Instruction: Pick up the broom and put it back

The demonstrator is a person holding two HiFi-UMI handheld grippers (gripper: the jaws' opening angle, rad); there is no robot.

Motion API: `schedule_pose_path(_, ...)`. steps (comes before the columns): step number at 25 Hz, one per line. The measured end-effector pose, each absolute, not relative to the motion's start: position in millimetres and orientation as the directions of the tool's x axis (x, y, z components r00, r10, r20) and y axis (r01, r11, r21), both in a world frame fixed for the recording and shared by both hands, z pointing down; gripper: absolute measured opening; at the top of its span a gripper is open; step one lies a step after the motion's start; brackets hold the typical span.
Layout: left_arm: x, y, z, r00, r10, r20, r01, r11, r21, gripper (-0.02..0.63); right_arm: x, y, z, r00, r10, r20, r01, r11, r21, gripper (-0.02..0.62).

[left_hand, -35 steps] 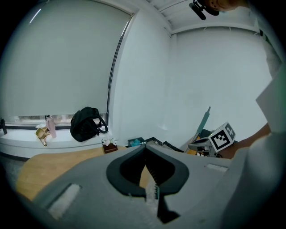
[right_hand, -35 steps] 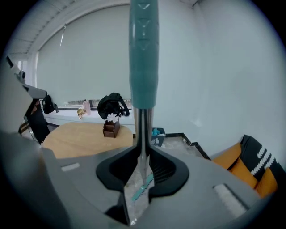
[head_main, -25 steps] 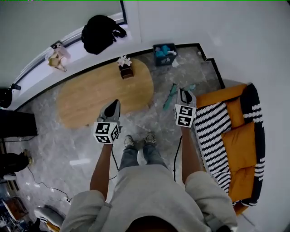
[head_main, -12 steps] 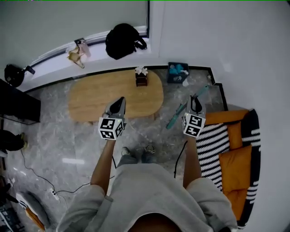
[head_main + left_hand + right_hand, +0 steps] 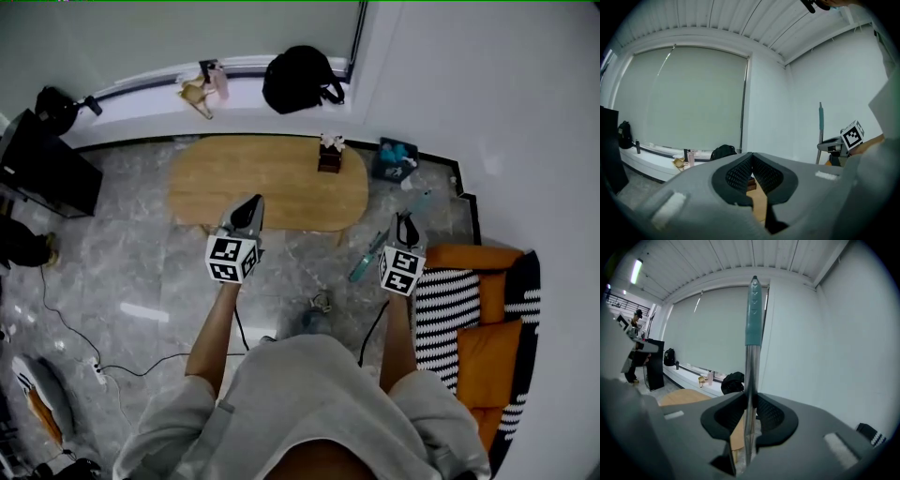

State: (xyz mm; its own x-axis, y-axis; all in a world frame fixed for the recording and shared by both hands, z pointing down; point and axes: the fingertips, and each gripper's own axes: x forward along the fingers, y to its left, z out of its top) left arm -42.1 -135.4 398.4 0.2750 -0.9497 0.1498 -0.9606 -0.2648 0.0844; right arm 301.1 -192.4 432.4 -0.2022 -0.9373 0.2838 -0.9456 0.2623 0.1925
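Both hands have risen and swung toward the white wall (image 5: 487, 84). Your right gripper (image 5: 749, 416) pinches the silver-shafted, teal-gripped broom (image 5: 753, 319), carrying it upright (likely so it can lean back there); your left gripper (image 5: 751, 176) is pressed together, empty.

floor (image 5: 122, 272): grey marble; table (image 5: 244, 183): oval wood; sofa (image 5: 483, 352): orange; walls (image 5: 487, 75): white

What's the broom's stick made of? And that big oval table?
The broom handle looks like shiny metal, silvery and reflective, with a matte teal grip, probably plastic. The oval table looks like pale wood, maybe laminate: light tan, smooth top.
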Motion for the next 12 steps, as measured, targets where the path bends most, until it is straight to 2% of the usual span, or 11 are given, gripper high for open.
schedule_pose_path(12, -195, 31, 404, 0.022, -0.986, 0.164, -0.997, -0.009, 0.079, -0.005, 123, -115, 432, -0.445, -0.851, 0.278, -0.847, 0.501, 0.177, 0.083)
